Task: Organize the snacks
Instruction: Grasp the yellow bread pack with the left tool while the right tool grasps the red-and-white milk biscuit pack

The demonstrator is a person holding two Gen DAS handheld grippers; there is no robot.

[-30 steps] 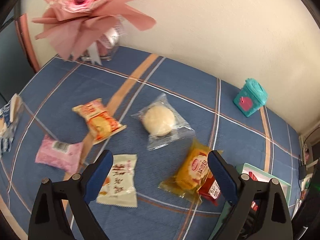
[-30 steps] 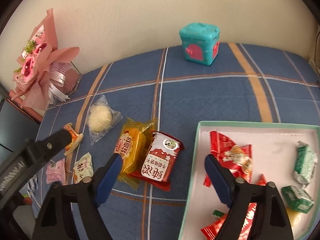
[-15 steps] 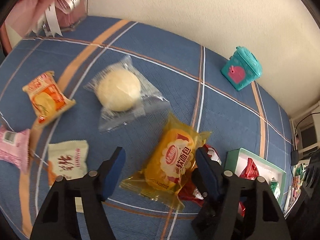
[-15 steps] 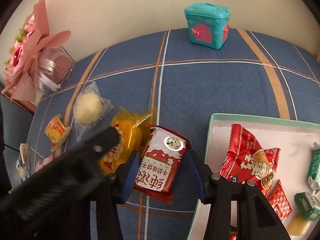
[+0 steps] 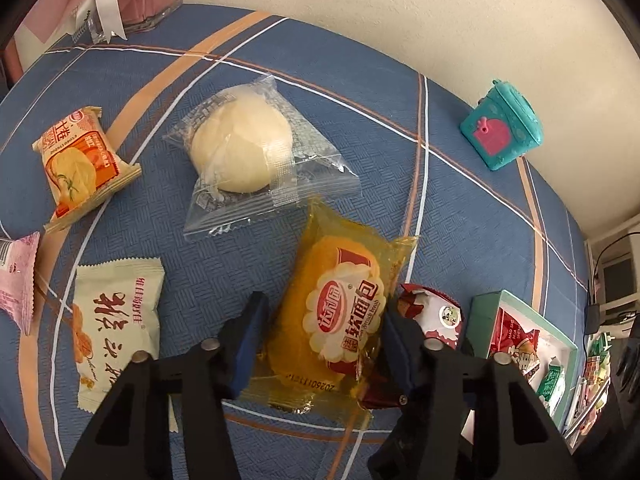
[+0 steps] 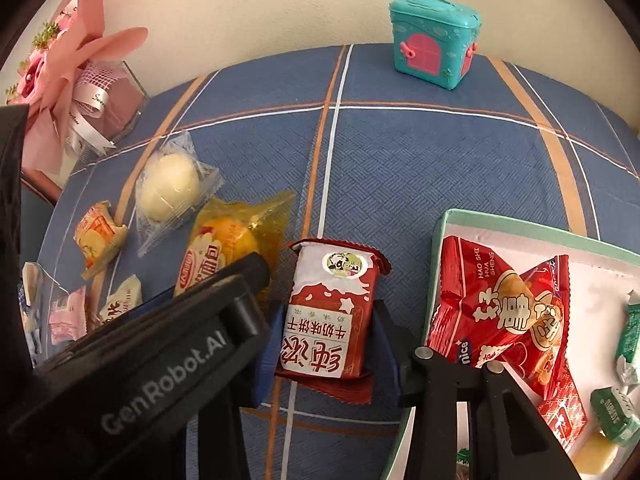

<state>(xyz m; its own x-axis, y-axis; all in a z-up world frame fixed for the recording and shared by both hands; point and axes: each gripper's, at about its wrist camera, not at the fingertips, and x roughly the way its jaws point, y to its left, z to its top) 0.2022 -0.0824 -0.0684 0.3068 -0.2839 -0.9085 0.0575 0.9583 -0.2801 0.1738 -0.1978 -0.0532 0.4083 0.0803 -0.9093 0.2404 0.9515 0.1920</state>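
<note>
Over blue cloth (image 5: 460,216), left gripper (image 5: 320,344) tilted down, closing

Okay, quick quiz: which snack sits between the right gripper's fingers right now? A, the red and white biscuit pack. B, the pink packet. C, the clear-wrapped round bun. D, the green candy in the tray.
A: in the right wrist view the right gripper has its blue pads against both sides of the red and white biscuit pack, which lies on the blue cloth.

Pink packet (image 5: 16,276) — cut off left
</note>
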